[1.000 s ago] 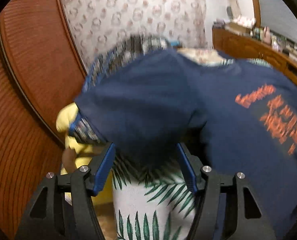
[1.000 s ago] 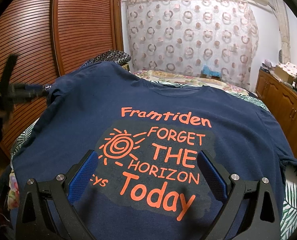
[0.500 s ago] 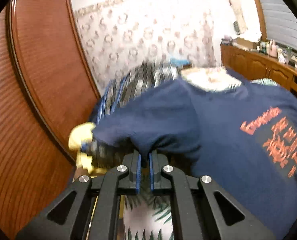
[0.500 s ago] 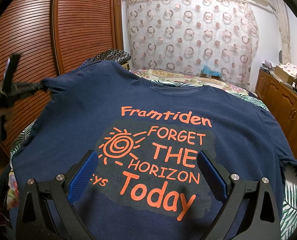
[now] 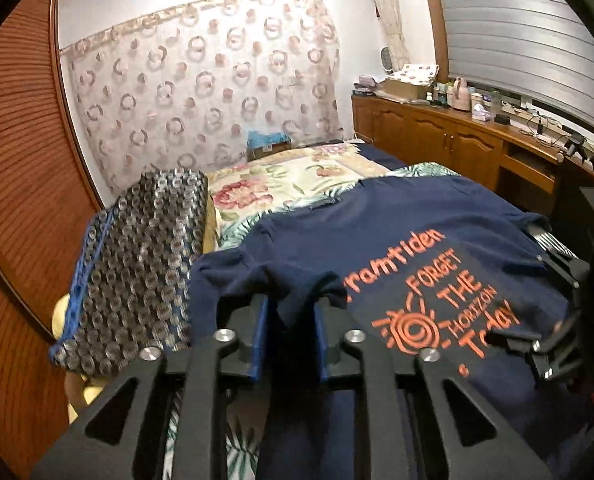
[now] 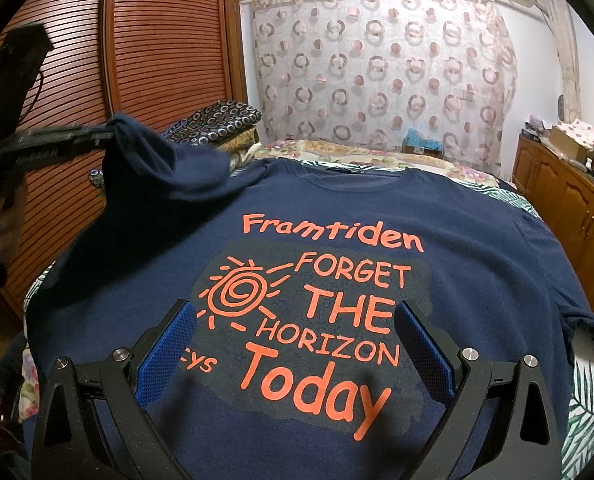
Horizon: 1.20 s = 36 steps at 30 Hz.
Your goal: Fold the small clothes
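One navy T-shirt lay print-up on the bed, its sleeve raised by the left gripper.

The left gripper's two blue fingers were pinched on a fold of that sleeve and held it clear of the bed, above the shirt's own shoulder; the rest of the shirt was spread flat over the leaf-print sheet. The right gripper hovered over the orange lettering with both fingers spread wide, holding nothing. One stack of folded patterned cloth sat beside the shirt against the wooden wardrobe (a yellow piece showed beneath it). One cardboard box stood past the bed, with something blue on top.
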Tool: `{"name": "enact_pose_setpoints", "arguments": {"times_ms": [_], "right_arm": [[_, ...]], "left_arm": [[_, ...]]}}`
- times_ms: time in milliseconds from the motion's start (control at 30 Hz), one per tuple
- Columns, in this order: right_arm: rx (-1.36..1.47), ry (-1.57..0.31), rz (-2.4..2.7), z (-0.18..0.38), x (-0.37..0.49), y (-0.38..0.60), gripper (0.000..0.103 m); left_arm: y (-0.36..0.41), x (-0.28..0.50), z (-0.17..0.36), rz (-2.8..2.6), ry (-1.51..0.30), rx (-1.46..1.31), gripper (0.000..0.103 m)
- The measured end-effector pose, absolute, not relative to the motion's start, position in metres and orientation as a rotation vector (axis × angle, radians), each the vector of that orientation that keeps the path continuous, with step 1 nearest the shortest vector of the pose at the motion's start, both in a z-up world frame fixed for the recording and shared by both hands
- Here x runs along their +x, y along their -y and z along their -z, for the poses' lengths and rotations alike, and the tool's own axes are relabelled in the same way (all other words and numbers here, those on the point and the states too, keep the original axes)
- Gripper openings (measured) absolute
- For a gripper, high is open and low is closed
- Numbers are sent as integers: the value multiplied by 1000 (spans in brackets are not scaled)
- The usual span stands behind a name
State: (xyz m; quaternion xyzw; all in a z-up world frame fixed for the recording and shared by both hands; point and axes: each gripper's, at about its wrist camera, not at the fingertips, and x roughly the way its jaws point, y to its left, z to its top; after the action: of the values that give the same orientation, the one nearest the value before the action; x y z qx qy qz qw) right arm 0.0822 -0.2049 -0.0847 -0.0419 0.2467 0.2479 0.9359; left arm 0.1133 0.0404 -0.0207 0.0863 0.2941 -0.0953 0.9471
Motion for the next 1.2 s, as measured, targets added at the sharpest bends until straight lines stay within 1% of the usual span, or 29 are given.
{"name": "enact_pose_setpoints", "arguments": {"times_ms": [33, 67, 100, 133, 200, 267, 367, 700, 900, 1000, 1200], "right_arm": [[-85, -505, -507, 85, 83, 205, 99], [-84, -506, -506, 85, 83, 205, 99], [-84, -507, -505, 85, 83, 205, 99], [-84, -508, -505, 85, 84, 205, 99], [-85, -511, -504, 85, 84, 204, 99], [-84, -514, -505, 86, 85, 204, 99], [-81, -517, -504, 86, 86, 205, 99], [-81, -544, -508, 86, 90, 203, 99], [-82, -574, -536, 79, 100, 199, 99], [-73, -570, -587, 63, 109, 189, 97], [-108, -513, -718, 10, 124, 142, 91]], "left_arm": [[-44, 110, 23, 197, -603, 164, 36], [-50, 107, 26, 195, -604, 150, 48], [-52, 105, 28, 191, -603, 143, 56], [-54, 103, 31, 187, -607, 134, 60], [-65, 96, 37, 184, -623, 107, 72], [-72, 91, 44, 174, -628, 85, 76], [-84, 84, 56, 149, -643, 55, 79], [-120, 92, 99, 68, -778, 25, 79], [-129, 99, 110, 49, -811, 18, 79], [-128, 102, 112, 54, -812, 23, 79], [-125, 108, 118, 68, -857, 29, 79]]}}
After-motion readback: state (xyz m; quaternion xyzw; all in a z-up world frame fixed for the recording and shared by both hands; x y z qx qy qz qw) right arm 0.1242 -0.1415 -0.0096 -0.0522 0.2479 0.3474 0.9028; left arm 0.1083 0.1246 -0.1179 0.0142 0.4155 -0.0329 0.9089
